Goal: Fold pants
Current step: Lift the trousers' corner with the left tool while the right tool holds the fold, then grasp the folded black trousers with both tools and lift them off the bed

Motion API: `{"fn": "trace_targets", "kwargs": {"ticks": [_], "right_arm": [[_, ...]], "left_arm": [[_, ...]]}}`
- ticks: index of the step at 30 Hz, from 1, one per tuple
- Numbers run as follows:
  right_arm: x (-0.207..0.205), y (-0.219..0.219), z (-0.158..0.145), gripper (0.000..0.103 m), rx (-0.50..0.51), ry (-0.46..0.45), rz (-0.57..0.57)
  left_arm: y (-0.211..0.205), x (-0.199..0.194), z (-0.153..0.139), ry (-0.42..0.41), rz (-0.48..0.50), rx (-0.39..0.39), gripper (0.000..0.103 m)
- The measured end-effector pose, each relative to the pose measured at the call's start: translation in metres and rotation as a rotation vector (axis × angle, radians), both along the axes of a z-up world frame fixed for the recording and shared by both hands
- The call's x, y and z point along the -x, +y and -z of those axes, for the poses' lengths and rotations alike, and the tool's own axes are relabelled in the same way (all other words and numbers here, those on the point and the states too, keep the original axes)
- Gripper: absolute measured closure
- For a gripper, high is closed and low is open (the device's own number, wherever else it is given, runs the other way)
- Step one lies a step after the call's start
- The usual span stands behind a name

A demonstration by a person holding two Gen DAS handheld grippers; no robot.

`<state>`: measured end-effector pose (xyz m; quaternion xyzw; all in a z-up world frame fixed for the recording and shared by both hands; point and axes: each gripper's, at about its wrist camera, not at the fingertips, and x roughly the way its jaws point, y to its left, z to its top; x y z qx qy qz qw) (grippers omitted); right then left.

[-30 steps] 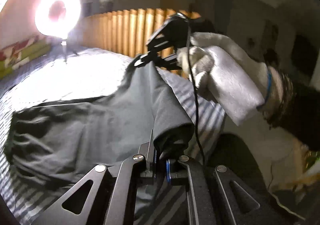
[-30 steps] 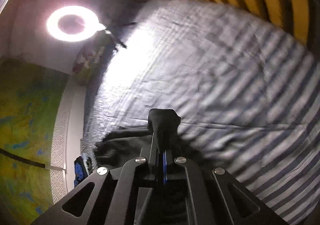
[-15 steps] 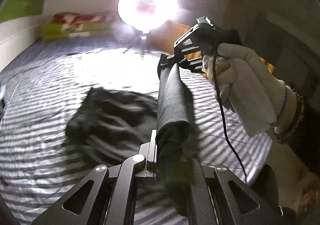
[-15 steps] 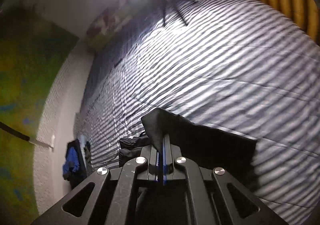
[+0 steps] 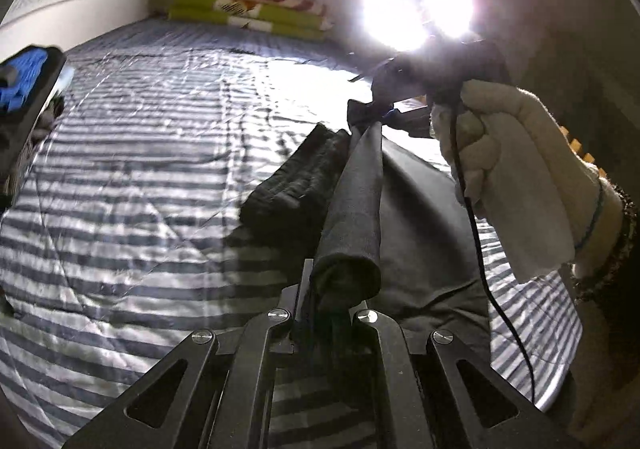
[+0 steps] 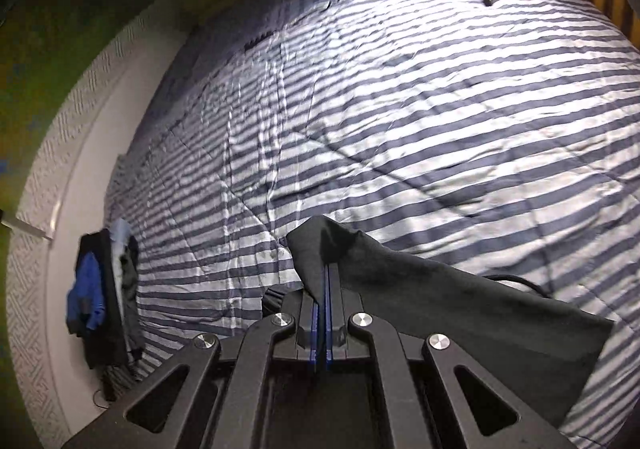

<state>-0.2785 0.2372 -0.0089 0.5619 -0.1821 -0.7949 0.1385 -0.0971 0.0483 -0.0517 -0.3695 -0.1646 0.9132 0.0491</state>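
Left gripper clamped on the dark pants, a taut band of cloth running up to the right gripper, also clenched on them in a white-gloved hand. The right wrist view shows only its blue pads pinching a corner. The rest lies bunched near the striped bed's right edge. A second ago the pants were spread wide; now they are gathered. The ring light glares; blue clothes, probably a jacket, lie at the left edge.
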Motion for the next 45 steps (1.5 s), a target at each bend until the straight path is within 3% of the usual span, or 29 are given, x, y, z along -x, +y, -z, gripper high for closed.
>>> {"fn": "trace_targets", "kwargs": {"ticks": [6, 7, 8, 10, 11, 14, 18, 22, 27, 34, 38, 39, 41, 42, 43, 45], "right_arm": [[0.006, -0.014, 0.009, 0.094, -0.012, -0.019, -0.045], [0.008, -0.014, 0.008, 0.088, 0.007, -0.025, -0.055], [0.008, -0.009, 0.004, 0.082, 0.053, -0.026, -0.067], [0.006, -0.002, -0.008, 0.074, 0.114, -0.005, -0.077], [0.003, 0.006, -0.016, 0.073, 0.148, 0.018, -0.087], [-0.015, 0.045, -0.05, 0.073, 0.187, 0.109, -0.102], [-0.058, 0.104, -0.063, 0.072, 0.165, 0.166, -0.066], [-0.116, 0.132, -0.039, 0.072, 0.107, 0.131, -0.088], [-0.169, 0.108, -0.007, 0.072, 0.055, 0.124, -0.166], [-0.193, 0.096, 0.04, 0.072, -0.009, 0.053, -0.173], [-0.208, 0.116, 0.033, 0.072, 0.025, 0.056, -0.155], [-0.213, 0.124, 0.028, 0.072, 0.038, 0.065, -0.141], [-0.218, 0.132, 0.023, 0.063, 0.058, 0.084, -0.122], [-0.22, 0.136, 0.022, 0.06, 0.067, 0.104, -0.102], [-0.22, 0.138, 0.021, 0.054, 0.065, 0.12, -0.086], [-0.218, 0.142, 0.023, 0.047, 0.062, 0.136, -0.052]], "left_arm": [[-0.009, 0.004, 0.012, -0.04, -0.039, 0.001, 0.093], [-0.01, 0.003, 0.012, -0.055, -0.044, -0.006, 0.088], [-0.012, 0.003, 0.013, -0.074, -0.065, 0.002, 0.072], [-0.017, -0.007, 0.008, -0.071, -0.109, 0.015, 0.051], [-0.019, -0.011, 0.006, -0.066, -0.127, 0.022, 0.047], [-0.022, -0.025, -0.012, -0.025, -0.171, 0.083, 0.047], [-0.02, -0.027, -0.039, 0.039, -0.159, 0.117, 0.046], [-0.001, 0.007, -0.044, -0.001, 0.016, 0.111, 0.046], [0.037, 0.029, -0.016, -0.099, 0.17, 0.158, 0.046], [0.036, 0.046, 0.028, -0.249, 0.144, 0.252, 0.045], [0.023, 0.048, 0.002, -0.204, 0.118, 0.258, 0.044], [0.021, 0.051, -0.008, -0.184, 0.115, 0.267, 0.042], [0.015, 0.063, -0.03, -0.134, 0.109, 0.273, 0.022], [0.013, 0.075, -0.039, -0.12, 0.11, 0.276, 0.017], [0.01, 0.089, -0.043, -0.13, 0.134, 0.259, 0.011], [0.007, 0.117, -0.045, -0.181, 0.186, 0.212, 0.009]]}}
